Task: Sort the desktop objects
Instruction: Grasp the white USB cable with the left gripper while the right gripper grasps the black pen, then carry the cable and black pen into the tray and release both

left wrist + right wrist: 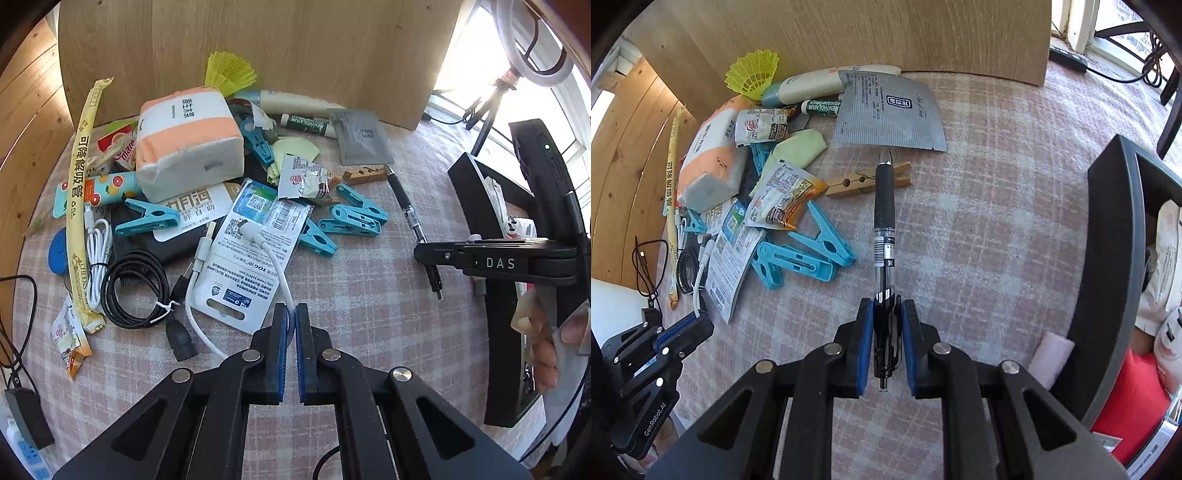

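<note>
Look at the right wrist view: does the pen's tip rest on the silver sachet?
No: the pen lies across the wooden clothespin, and its tip stops just short of the silver sachet.

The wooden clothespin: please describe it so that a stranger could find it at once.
Start at the grey foil sachet near the wooden board. Just below it, the wooden clothespin lies on the checked cloth, under the black pen. Every other clip nearby is blue plastic.

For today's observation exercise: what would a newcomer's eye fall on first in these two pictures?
First, the black pen lying along the checked tablecloth, its clip end between the right gripper pads. Next, the heap of blue clothes pegs, cables and packets at left, where the left gripper pinches a white cable.
</note>
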`<state>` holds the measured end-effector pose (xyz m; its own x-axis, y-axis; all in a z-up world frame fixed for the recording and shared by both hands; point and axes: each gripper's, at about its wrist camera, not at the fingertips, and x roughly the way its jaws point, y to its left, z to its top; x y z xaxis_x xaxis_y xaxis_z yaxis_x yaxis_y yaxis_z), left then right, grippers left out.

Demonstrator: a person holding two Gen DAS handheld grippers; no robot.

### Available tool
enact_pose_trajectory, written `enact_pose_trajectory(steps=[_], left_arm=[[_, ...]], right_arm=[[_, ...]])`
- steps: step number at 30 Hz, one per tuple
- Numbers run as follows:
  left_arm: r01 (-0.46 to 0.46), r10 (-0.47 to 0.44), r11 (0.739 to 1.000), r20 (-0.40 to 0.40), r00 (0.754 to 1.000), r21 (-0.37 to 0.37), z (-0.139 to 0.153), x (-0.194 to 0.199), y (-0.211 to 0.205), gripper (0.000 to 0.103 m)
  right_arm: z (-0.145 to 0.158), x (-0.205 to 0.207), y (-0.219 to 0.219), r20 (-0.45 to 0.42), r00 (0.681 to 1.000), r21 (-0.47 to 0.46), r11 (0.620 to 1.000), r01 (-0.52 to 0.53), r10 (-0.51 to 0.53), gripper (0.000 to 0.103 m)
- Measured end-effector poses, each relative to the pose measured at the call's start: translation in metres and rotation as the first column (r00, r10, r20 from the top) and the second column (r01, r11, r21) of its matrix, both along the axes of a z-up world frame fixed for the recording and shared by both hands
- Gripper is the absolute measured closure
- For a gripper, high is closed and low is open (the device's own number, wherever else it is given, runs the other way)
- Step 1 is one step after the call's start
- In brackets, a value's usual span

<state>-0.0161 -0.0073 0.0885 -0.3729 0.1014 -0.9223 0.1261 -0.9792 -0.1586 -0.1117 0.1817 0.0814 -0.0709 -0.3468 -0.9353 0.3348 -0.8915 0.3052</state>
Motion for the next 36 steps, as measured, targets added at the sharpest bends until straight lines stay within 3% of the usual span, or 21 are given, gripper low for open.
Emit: enact_pose_trajectory(steps=[7,14,18,21,29,36], left_arm=[[-0.022,0.023,0.996,-0.014,1.0,0.091,0.01,0.013,0.003,0.099],[0.023,-0.015,0.993,-0.073,0.997,0.117,0.034,0.005,0.022,0.099],[0.062,-0.052,0.992,-0.086,0.995,0.111,0.039,-0.001,0.037,0.099],[0.073,-0.063,0.991,-0.088,0.994,0.113,0.041,-0.002,0.046,0.099],[0.134,-0.122,0.983,-0.107,0.987,0.123,0.056,-0.02,0.081,0.1],[0.236,-0.217,0.966,-0.163,0.962,0.105,0.088,-0.04,0.131,0.1]], right_arm=[[0.011,0.018,0.019,-0.018,1.0,-0.025,1.0,0.017,-0.017,0.088],[0.036,0.018,0.037,-0.057,0.998,-0.052,0.998,0.02,-0.023,0.088],[0.034,0.025,0.044,0.005,0.999,-0.115,0.992,0.047,-0.046,0.088],[0.032,0.034,0.036,-0.048,0.997,-0.05,0.997,0.05,-0.053,0.088],[0.061,0.047,0.079,-0.091,0.989,-0.107,0.988,0.109,-0.119,0.088],[0.101,0.054,0.133,-0.195,0.96,-0.097,0.978,0.186,-0.202,0.088]])
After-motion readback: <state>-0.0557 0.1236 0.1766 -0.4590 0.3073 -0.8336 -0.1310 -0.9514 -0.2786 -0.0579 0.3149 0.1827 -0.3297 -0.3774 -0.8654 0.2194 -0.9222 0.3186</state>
